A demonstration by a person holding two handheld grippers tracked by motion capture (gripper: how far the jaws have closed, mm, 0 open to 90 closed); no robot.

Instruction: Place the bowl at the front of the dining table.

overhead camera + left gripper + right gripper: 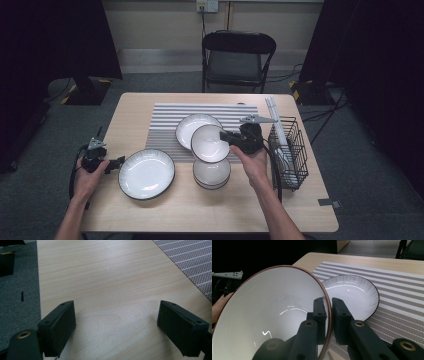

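No text, label, brand, number or sign can be read anywhere on the table or its things.

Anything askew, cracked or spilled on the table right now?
Nothing stands out. The right gripper holds a bowl by its rim, tilted above the stacked bowls. Both plates lie flat, and no cracks or spills show.

1. The bowl (269, 315) is glossy white ceramic – light reflects on it – with a thin brown rim.
2. The table (105, 277) is pale wood, matt and smooth.
3. The placemat (402, 297), at 3 o'clock, is striped woven cloth, rough.
4. The rack (290, 150) is black metal wire.
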